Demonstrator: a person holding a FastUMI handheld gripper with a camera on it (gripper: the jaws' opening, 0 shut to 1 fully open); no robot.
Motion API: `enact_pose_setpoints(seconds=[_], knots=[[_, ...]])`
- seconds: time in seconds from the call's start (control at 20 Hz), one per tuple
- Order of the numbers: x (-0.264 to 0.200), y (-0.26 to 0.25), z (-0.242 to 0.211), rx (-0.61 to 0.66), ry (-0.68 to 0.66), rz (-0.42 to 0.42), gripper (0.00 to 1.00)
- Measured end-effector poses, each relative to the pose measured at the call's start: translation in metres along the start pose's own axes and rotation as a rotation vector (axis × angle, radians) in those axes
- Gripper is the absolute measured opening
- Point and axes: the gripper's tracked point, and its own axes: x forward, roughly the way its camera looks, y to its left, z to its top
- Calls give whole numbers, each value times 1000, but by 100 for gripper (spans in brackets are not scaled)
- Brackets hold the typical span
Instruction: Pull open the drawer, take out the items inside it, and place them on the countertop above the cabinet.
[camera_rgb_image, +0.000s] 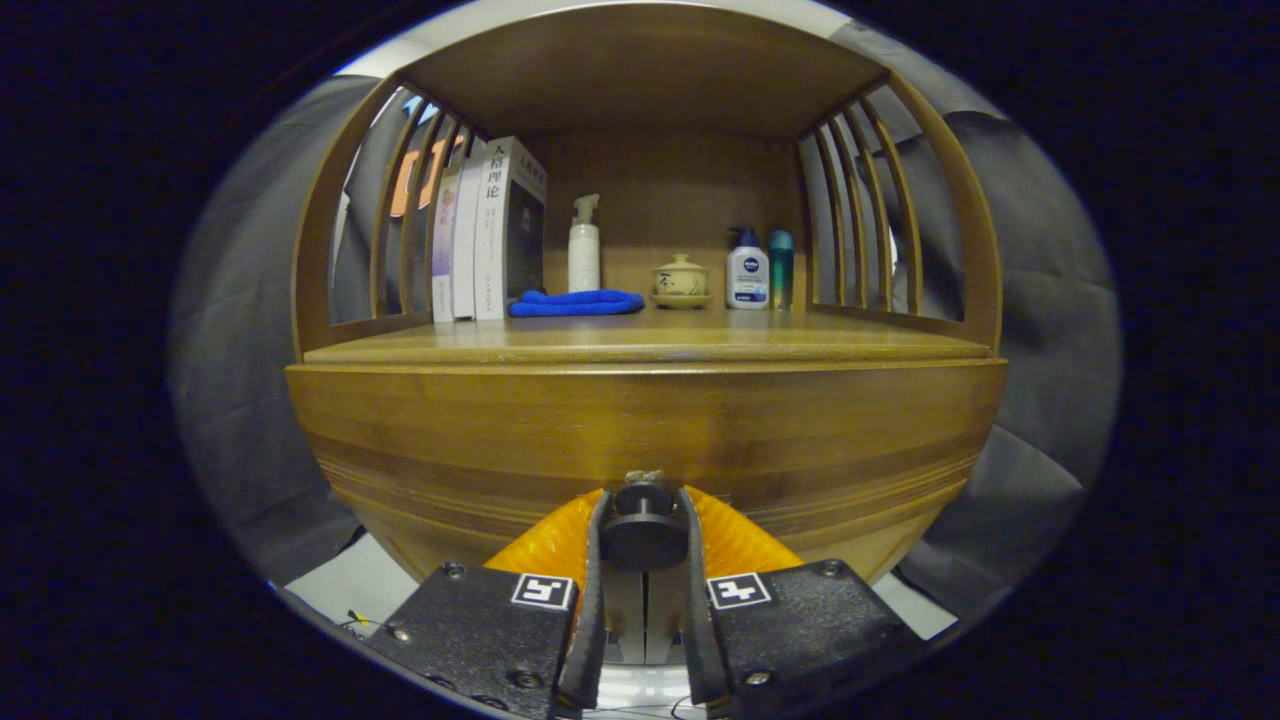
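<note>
Looking along my gripper (643, 520), I have its two fingers (594, 590) closed onto the dark round knob (642, 532) of the drawer (640, 430), one finger pressing each side of it, so the knob sits clamped right between them at the tips. The drawer front is the wide wooden panel that rises directly beyond my fingers, and its knob stands out toward me from the lower middle of that panel. I cannot tell from here whether the drawer is pulled out at all, and what lies inside it is hidden. Above the drawer front runs the countertop (700, 345), a flat wooden shelf set well beyond my fingers inside the cabinet (965, 260), which has slatted sides and a wooden top. At the back of the countertop, toward the left, a few books (490, 235) stand upright against the slats, with a folded blue cloth (576, 302) lying just beside them. Behind the cloth stands a white spray bottle (584, 250). Further right sits a small lidded cup (681, 280) on a saucer, then a white pump bottle (747, 272), and a slim teal bottle (781, 262) just beside it.
</note>
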Motion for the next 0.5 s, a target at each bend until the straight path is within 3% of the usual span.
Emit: enact_pose_setpoints(seconds=[0.5], knots=[[-73, -1, -21, -8, 14, 17, 36]])
